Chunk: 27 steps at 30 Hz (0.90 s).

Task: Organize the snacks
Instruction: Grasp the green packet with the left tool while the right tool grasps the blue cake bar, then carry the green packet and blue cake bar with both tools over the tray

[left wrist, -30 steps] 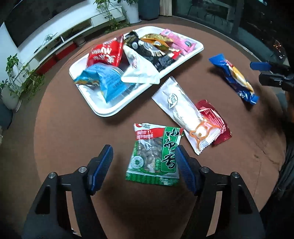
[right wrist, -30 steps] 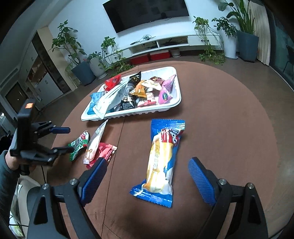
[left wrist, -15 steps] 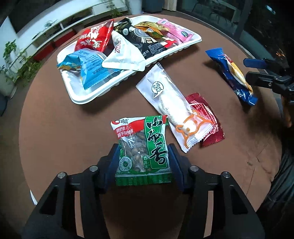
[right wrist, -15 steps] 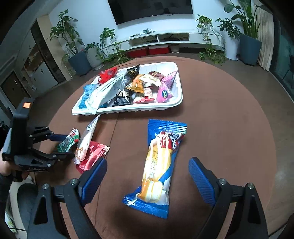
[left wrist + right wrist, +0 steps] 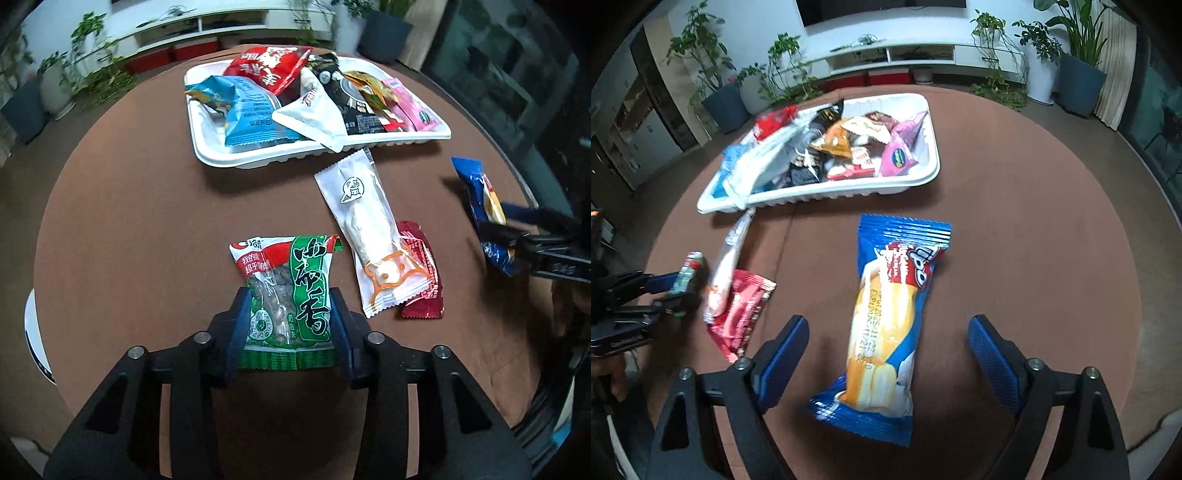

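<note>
The left gripper point(image 5: 288, 328) has just been closing its jaws, and the blue pads now press both side edges of the green nut packet point(image 5: 286, 295), which bows between them at the near side of the bench point(image 5: 129, 229). To do this step well, the grip should probably stay low on the packet's sealed end, firm enough not to slip but not crushing the nuts, then lift straight before carrying it to the white tray point(image 5: 218, 153) beyond.

The right gripper point(image 5: 886, 347) has also just been narrowing its jaws, yet they stand wide of the blue cake wrapper point(image 5: 886, 314), which lies flat between them, untouched. It wants centring over the wrapper's middle before closing.

The left wrist view shows the white long packet point(image 5: 364, 225) overlapping a red packet point(image 5: 423, 280) just right of the nuts, and the tray's crowded near corner. The right wrist view alone shows free room at the tray's right end, beside the pink packet point(image 5: 899, 153), and a hand point(image 5: 609, 376) behind the left tool.
</note>
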Available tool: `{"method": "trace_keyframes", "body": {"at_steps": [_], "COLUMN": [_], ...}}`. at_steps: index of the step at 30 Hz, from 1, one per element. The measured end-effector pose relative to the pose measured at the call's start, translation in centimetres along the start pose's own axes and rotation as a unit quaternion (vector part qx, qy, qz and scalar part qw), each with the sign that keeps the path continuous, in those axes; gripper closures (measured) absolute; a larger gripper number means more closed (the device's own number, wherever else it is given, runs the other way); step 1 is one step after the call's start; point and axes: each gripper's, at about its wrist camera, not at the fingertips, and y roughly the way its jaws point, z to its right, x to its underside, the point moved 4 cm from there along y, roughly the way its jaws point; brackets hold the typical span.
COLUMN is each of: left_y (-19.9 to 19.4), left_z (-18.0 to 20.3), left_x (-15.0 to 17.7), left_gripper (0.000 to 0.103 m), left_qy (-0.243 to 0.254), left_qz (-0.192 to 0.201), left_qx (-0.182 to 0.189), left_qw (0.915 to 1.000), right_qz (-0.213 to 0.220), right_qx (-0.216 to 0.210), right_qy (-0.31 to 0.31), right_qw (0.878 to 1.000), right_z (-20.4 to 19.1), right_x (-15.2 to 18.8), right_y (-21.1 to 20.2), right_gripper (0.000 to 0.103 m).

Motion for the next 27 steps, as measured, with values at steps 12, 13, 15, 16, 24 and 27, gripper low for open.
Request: {"method": "trace_keyframes", "body": {"at_steps": [12, 13, 15, 16, 24, 27], "left_y": [-1.1, -1.2, -1.3, -1.4, -2.5, -3.2], "left_z": [-0.6, -0.6, -0.6, -0.7, -0.6, 0.1], "left_x": [0.8, 0.9, 1.1, 1.2, 2.4, 2.6], "left_gripper": [0.082, 0.082, 0.083, 0.083, 0.084, 0.084], "left_qy": [-0.002, -0.003, -0.005, -0.007, -0.032, -0.041], "left_qz": [0.003, 0.004, 0.006, 0.008, 0.027, 0.038], "left_qx": [-0.009, -0.009, -0.008, -0.007, 0.013, 0.029], "left_qw": [1.0, 0.9999, 0.9999, 0.9999, 0.999, 0.998], "right_qz": [-0.002, -0.002, -0.001, 0.001, 0.031, 0.036], "right_qx": [0.044, 0.043, 0.042, 0.039, -0.015, -0.044], "right_qy": [-0.033, -0.034, -0.034, -0.033, -0.001, 0.013], "right_qw": [0.999, 0.998, 0.999, 0.999, 0.999, 0.998], "right_z": [-0.5, -0.6, -0.7, -0.7, -0.7, -0.8], "right_x": [0.2, 0.4, 0.5, 0.7, 2.1, 2.4], "right_y": [0.6, 0.5, 0.3, 0.2, -2.1, -2.9], "right_gripper": [0.058, 0.067, 0.074, 0.074, 0.076, 0.076]}}
